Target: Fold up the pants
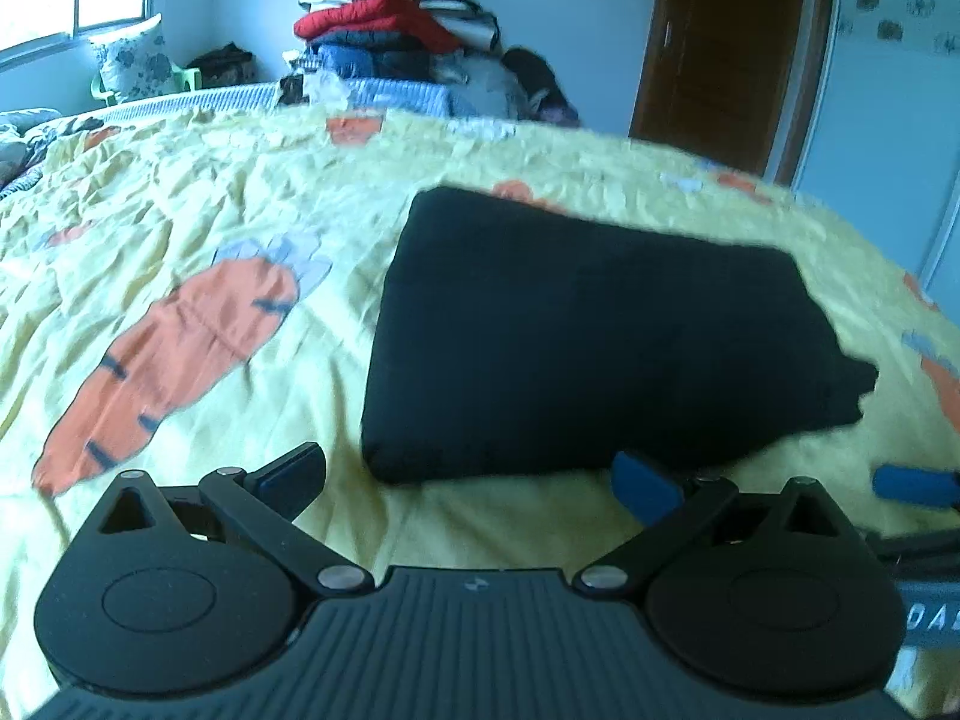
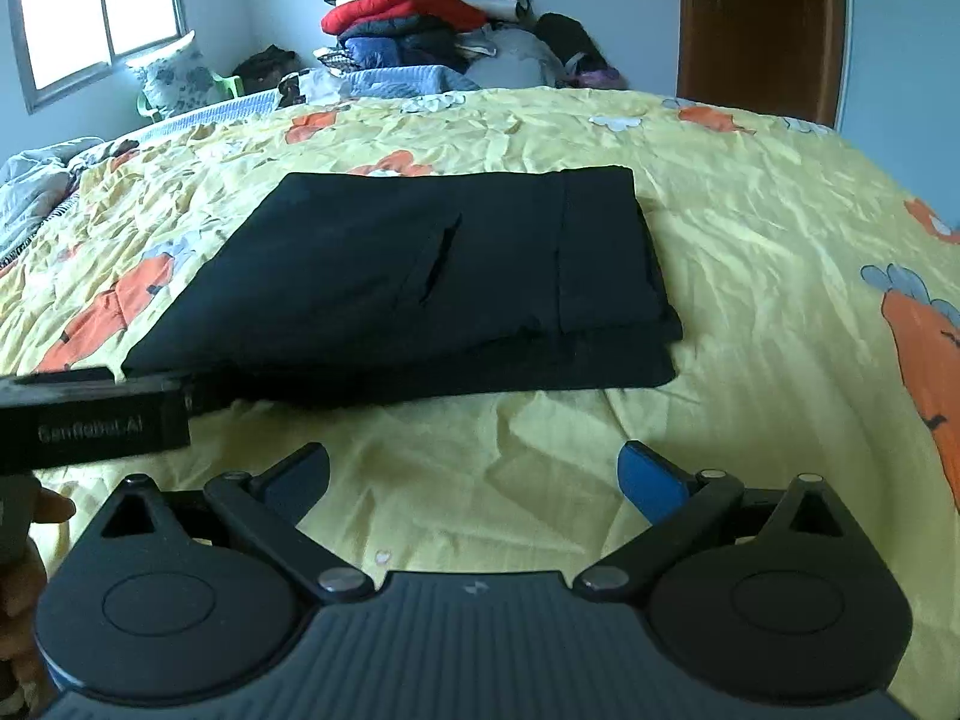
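The black pants (image 2: pixel 420 282) lie folded into a flat rectangle on the yellow carrot-print bedspread (image 2: pixel 750 252). In the left wrist view the pants (image 1: pixel 588 336) sit just ahead of my left gripper (image 1: pixel 471 483), which is open and empty, its fingers spread wide above the bedspread (image 1: pixel 180 210). My right gripper (image 2: pixel 474 480) is open and empty too, a short way in front of the pants' near edge. The left gripper's body (image 2: pixel 90 420) shows at the left of the right wrist view, by the pants' near left corner. One blue fingertip (image 1: pixel 912 483) of the right gripper shows at the right of the left wrist view.
A tall pile of clothes and bedding (image 2: pixel 420 24) stands past the far side of the bed. A window (image 2: pixel 96 6) is at the far left, with a flowered pillow (image 2: pixel 180 75) below it. A brown door (image 2: pixel 762 24) is at the far right. A crumpled grey quilt (image 2: pixel 36 180) lies at the bed's left.
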{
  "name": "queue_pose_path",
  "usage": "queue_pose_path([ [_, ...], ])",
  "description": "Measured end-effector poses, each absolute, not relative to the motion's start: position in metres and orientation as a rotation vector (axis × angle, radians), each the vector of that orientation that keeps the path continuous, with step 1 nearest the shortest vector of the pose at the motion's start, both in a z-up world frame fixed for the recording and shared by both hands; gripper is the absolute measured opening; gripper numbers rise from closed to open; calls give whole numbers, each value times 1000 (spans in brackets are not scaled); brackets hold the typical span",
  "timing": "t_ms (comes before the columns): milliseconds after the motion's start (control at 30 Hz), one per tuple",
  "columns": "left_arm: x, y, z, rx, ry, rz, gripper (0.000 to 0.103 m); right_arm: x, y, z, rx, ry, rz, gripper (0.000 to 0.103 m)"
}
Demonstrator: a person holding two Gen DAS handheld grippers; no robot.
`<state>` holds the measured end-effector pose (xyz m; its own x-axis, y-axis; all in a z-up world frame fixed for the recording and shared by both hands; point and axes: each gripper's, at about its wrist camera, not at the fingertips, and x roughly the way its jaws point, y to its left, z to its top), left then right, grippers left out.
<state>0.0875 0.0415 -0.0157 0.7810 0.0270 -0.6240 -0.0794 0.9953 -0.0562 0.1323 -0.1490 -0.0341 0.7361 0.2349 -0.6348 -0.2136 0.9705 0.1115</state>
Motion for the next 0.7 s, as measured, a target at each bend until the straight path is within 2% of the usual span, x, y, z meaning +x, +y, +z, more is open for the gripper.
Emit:
queue_pose_path([
  [700,62,43,-31,-30,647,83,103,113,-135,-50,-21,629,173,103],
])
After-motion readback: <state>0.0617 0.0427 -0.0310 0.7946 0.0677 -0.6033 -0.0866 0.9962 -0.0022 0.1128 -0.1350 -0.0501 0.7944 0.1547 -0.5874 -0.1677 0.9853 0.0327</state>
